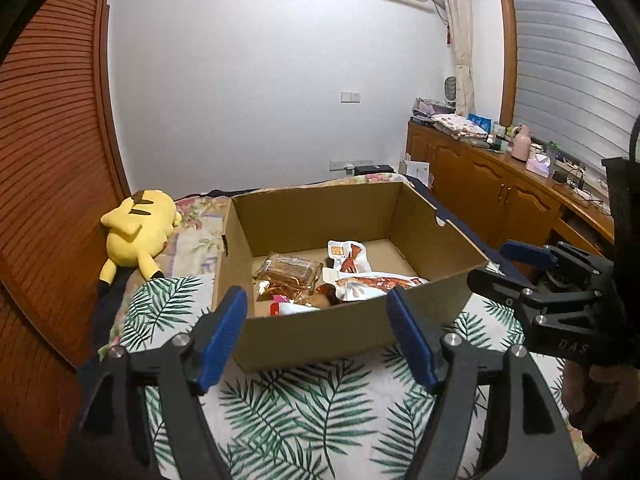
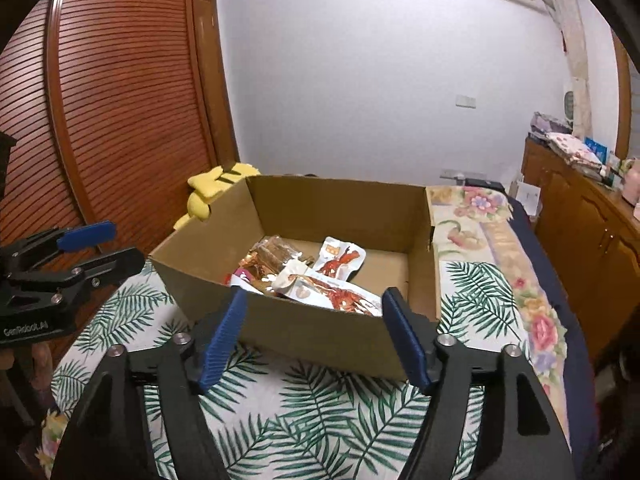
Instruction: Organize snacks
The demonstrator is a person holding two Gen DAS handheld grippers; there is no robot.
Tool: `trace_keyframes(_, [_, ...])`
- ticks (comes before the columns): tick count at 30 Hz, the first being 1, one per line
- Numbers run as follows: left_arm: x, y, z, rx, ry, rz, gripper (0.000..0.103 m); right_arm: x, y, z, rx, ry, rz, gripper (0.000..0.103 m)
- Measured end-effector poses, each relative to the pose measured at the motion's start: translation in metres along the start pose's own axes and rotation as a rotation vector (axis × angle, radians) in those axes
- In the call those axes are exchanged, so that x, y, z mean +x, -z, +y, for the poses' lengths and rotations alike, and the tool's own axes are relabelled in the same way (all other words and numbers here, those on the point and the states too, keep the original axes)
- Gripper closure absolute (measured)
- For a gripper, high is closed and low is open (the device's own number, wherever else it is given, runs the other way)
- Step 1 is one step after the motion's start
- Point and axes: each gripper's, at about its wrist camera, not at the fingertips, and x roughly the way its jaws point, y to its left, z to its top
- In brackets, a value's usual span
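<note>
A: Start with the left wrist view. Where do things stand?

B: The left gripper [image 1: 316, 334] hangs with its jaws spread wide and nothing between them, just short of the near wall of the cardboard box [image 1: 320, 330], which sits on the bed [image 1: 320, 408] with its palm-leaf sheet. The snacks are already inside: a clear-wrapped brown packet [image 1: 289, 273], a small white pouch [image 1: 347, 255] and a long white pouch [image 1: 378, 285] with red print. The right gripper [image 1: 496, 266] hovers by the box's right corner.

A: So which step is this?

B: I judge it a pause between picks; no snack lies loose on the sheet here, so the next move probably calls for reaching over the wall and sorting what is heaped at the front.

A: Anything unclear?

B: The near wall hides the lowest packets; a red-and-white one [image 1: 282, 307] is half cut off. Beside the box lies a yellow plush toy [image 1: 136, 236].

A: And the right wrist view?

B: The right gripper [image 2: 314, 336] is likewise wide and empty, facing the box's [image 2: 320, 340] near wall. The long pouch [image 2: 340, 296] leans against it, the small pouch [image 2: 340, 260] behind. The left gripper [image 2: 96, 246] shows at the frame's edge, jaws apart.

A: What is hidden?

B: The printing is too blurred to read, and the pile's bottom is out of sight.
</note>
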Motion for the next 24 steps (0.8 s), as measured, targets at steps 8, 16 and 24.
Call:
trace_keyframes(8, [-0.047, 0.014, -0.012, -0.004, 0.018, -0.041, 0.023, -0.033, 0.012, 0.012, 0.004, 0.017, -0.039, 0.006])
trace_keyframes(16, [-0.082, 0.033, -0.018, -0.023, 0.038, -0.072, 0.012, -0.06, 0.03, 0.026, -0.008, 0.033, -0.059, 0.001])
trace_keyframes(24, [-0.105, 0.049, -0.027, -0.014, 0.023, -0.083, 0.011, -0.082, 0.043, 0.033, 0.004, 0.058, -0.081, 0.0])
